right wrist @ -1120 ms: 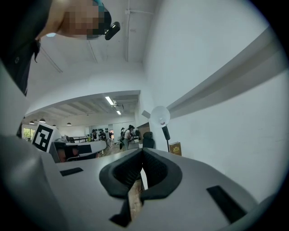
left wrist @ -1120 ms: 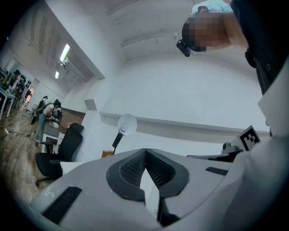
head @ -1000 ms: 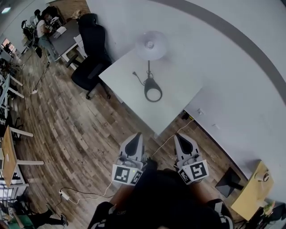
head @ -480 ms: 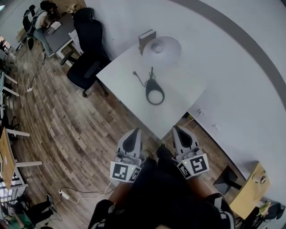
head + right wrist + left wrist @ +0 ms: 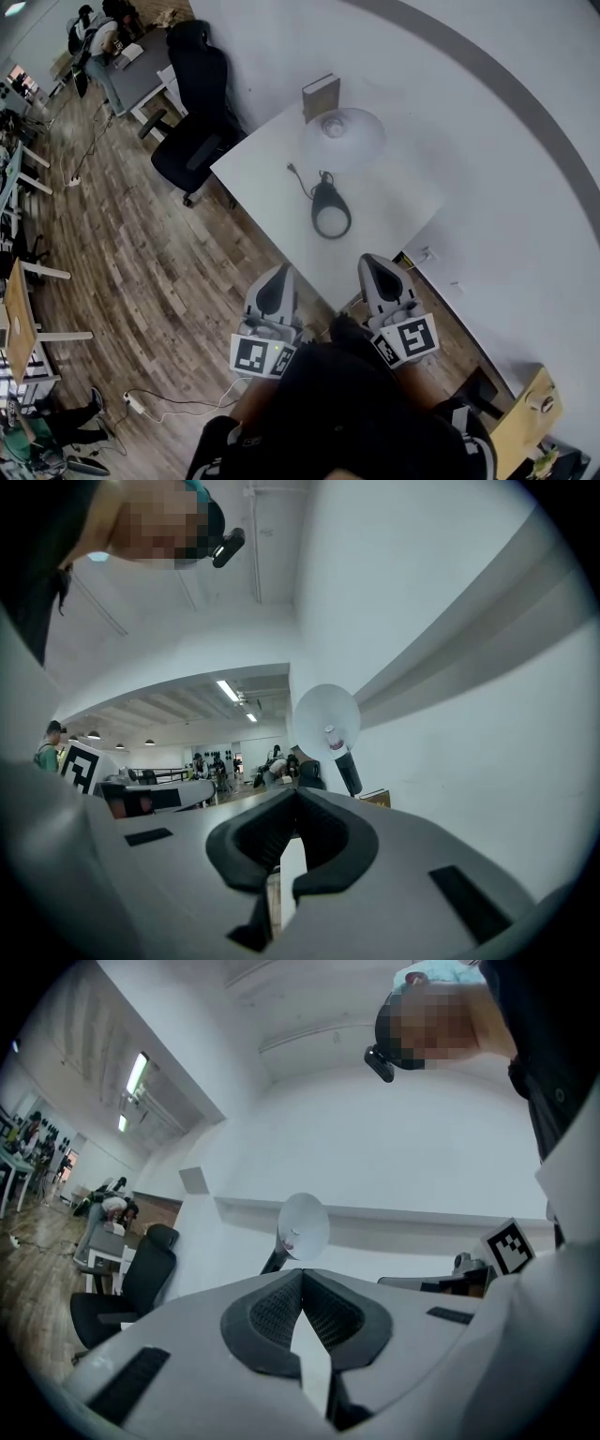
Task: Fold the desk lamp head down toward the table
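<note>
- Standing at the upper left of the head view, a black office chair [image 5: 192, 112] sits beside the white desk [image 5: 262, 178].
- Left gripper [image 5: 281, 274], lower centre: jaws pressed together, holding nothing.
- Desk lamp [image 5: 330, 208] on the desk, mid-frame, with its head [image 5: 343, 139] up above the ring base.
- Right gripper [image 5: 372, 264], just right of centre: jaws likewise together and empty.

One desk lamp [image 5: 342, 141] stands on one white table [image 5: 262, 183], with one brown book [image 5: 321, 97] at the far edge. One black office chair [image 5: 192, 136] sits to the left. Two grippers are near: left gripper [image 5: 279, 272] and right gripper [image 5: 372, 262]. Two people [image 5: 114, 23] sit at the far-left desk.
</note>
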`<state>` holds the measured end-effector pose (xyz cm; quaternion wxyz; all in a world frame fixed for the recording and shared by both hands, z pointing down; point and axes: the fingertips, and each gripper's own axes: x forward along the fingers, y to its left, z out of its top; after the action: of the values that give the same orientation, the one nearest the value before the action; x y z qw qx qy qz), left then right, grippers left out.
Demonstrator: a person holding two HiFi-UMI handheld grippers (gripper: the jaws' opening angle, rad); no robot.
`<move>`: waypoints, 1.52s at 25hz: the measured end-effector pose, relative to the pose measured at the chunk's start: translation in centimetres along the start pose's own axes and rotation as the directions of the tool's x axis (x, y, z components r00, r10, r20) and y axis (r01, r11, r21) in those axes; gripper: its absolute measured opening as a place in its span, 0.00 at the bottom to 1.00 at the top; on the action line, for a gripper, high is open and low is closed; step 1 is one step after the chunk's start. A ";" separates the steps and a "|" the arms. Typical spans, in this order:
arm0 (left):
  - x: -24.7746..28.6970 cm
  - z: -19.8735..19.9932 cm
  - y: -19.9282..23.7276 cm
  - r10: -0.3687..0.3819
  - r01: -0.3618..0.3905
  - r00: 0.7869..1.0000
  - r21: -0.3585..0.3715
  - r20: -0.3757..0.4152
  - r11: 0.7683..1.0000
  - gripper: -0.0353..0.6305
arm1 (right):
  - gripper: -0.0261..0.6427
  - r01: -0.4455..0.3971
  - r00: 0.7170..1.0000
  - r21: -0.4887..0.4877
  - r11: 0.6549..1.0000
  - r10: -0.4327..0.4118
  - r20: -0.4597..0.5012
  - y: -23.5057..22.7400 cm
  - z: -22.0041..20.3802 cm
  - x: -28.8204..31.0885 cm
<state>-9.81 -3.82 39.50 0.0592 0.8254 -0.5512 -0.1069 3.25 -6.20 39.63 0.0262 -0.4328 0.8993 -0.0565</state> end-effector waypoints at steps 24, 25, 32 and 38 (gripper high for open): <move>9.7 3.2 2.6 0.013 -0.013 1.000 0.019 0.017 1.000 0.09 | 0.06 0.027 0.998 -0.006 1.000 -0.027 0.050 -7.4 4.7 6.8; 9.9 3.3 2.9 0.011 -0.011 1.000 0.019 0.018 1.000 0.09 | 0.06 0.036 0.998 -0.006 0.999 -0.036 0.052 -7.4 4.7 7.0; 11.4 3.9 4.7 0.001 -0.001 0.999 0.000 0.049 1.000 0.10 | 0.15 0.063 0.996 0.014 0.998 -0.064 0.057 -8.0 4.6 8.6; 12.6 4.3 5.3 -0.044 0.045 0.998 -0.009 0.053 0.999 0.30 | 0.26 0.071 0.995 0.040 0.997 -0.074 0.069 -8.6 5.0 9.9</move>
<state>-10.94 -17.37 35.08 0.0467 0.8340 -0.5335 -0.1327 4.18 -19.62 35.76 0.0638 -0.4664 0.8803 -0.0589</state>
